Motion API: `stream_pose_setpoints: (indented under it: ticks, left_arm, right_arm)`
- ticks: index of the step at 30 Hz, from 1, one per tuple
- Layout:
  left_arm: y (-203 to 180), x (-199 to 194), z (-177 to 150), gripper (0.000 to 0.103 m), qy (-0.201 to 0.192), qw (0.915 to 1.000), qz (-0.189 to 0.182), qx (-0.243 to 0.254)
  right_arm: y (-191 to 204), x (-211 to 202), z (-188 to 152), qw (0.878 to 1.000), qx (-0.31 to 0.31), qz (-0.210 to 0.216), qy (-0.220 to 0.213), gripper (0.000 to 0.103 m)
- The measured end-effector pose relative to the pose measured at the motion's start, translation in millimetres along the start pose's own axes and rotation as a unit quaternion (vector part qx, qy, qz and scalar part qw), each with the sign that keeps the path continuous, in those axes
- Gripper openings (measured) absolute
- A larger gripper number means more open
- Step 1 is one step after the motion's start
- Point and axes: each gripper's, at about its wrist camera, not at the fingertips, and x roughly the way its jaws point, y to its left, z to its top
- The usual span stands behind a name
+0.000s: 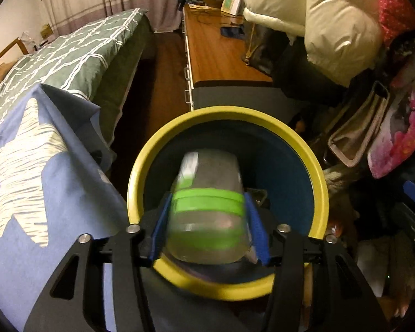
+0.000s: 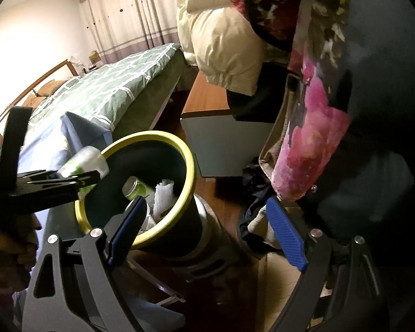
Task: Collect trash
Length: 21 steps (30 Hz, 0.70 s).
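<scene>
Drop-off step in hand; left gripper (image 1: 207,221) over mouth of dark round bin with yellow rim (image 1: 316,171); clear plastic bottle with green label (image 1: 207,210) between its blue pads, blurred; whether pads press or have let go, cannot tell; bottle above bin opening, not yet inside; right gripper (image 2: 207,227) wide apart, empty, beside bin; next, by my guess: free bottle fully so it falls in, then pull left gripper clear of rim.

bottle (image 1: 207,207): clear plastic, glossy green label | bin (image 1: 316,171): smooth plastic, matt yellow rim | left tongs (image 1: 207,221): matt blk frame, ribbed blue pads | dresser (image 1: 221,52): glossy wood | bed cover (image 1: 77,52): cloth
</scene>
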Motion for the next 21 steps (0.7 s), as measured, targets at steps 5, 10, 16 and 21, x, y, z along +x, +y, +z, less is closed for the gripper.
stream_pose_setpoints:
  ticks: [5, 10, 16, 21]
  left_arm:
    - [12, -26, -5, 0.079, -0.028, 0.9995, 0.007, -0.014]
    - [46, -86, -31, 0.096, -0.076, 0.9960, 0.017, -0.044]
    - [94, -169, -93, 0.098, -0.129, 0.9846, 0.077, -0.090]
    - [142, -233, -155, 0.098, -0.159, 0.9674, 0.121, -0.155]
  right_arm:
    - [2, 0, 0, 1.000, -0.004, 0.004, 0.004, 0.083]
    - [21, -5, -4, 1.000, -0.021, 0.015, 0.003, 0.083]
    - [49, -15, -10, 0.998, -0.049, 0.035, 0.002, 0.083]
    - [86, -33, -20, 0.994, -0.090, 0.068, -0.007, 0.085]
